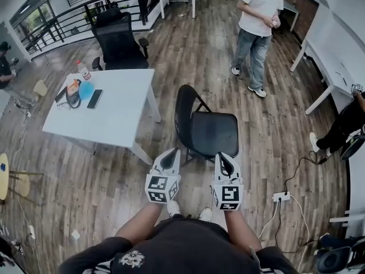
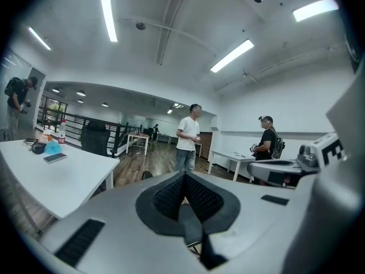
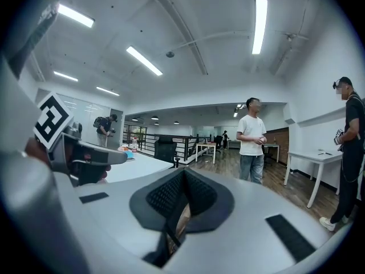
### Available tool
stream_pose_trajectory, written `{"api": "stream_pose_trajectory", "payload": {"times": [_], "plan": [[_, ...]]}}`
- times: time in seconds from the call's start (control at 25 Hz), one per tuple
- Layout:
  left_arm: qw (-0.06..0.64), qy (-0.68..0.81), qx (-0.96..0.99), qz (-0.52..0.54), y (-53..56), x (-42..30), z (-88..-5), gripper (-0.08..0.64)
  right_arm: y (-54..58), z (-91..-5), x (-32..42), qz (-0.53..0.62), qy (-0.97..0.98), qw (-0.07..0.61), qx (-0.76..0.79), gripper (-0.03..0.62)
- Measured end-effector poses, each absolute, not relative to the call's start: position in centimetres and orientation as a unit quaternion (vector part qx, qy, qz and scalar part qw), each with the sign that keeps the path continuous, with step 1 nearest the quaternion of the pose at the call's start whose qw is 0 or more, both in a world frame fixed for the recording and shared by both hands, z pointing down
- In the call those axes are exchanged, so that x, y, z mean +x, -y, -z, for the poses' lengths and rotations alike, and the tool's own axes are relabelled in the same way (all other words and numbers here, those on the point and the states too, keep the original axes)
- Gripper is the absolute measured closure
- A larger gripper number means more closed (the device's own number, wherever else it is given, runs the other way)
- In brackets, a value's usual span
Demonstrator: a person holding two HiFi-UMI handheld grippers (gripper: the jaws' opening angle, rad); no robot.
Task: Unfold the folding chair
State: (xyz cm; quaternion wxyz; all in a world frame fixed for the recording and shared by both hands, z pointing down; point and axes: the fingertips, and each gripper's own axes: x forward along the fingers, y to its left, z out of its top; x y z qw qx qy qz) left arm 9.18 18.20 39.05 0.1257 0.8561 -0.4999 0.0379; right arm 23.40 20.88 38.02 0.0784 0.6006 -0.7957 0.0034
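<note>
The black folding chair [image 1: 208, 133] stands on the wood floor with its seat down and its rounded backrest upright at the left. My left gripper [image 1: 169, 158] and right gripper [image 1: 224, 161] hover side by side just before the seat's near edge, apart from it. Both are shut with nothing between the pads. In the left gripper view the left gripper [image 2: 185, 178] points almost level across the room, and only a dark sliver of the chair [image 2: 147, 176] peeks over its body. The right gripper [image 3: 183, 178] is likewise shut and empty in the right gripper view.
A white table [image 1: 122, 110] with a bottle, a phone and small items stands left of the chair, a black office chair [image 1: 118, 41] behind it. A person in a white shirt [image 1: 258, 16] stands beyond. White desks [image 1: 336, 44] line the right. A power strip [image 1: 281, 197] lies near my feet.
</note>
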Motion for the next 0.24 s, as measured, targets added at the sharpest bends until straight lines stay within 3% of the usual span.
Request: {"api": "stream_pose_trajectory", "payload": {"times": [0.24], "plan": [[0.118, 0.502, 0.856, -0.038, -18.7, 11.3, -38.5, 0.554, -21.1, -37.2, 25.2, 0.011, 0.798, 0.076, 0.597, 0.578]]}}
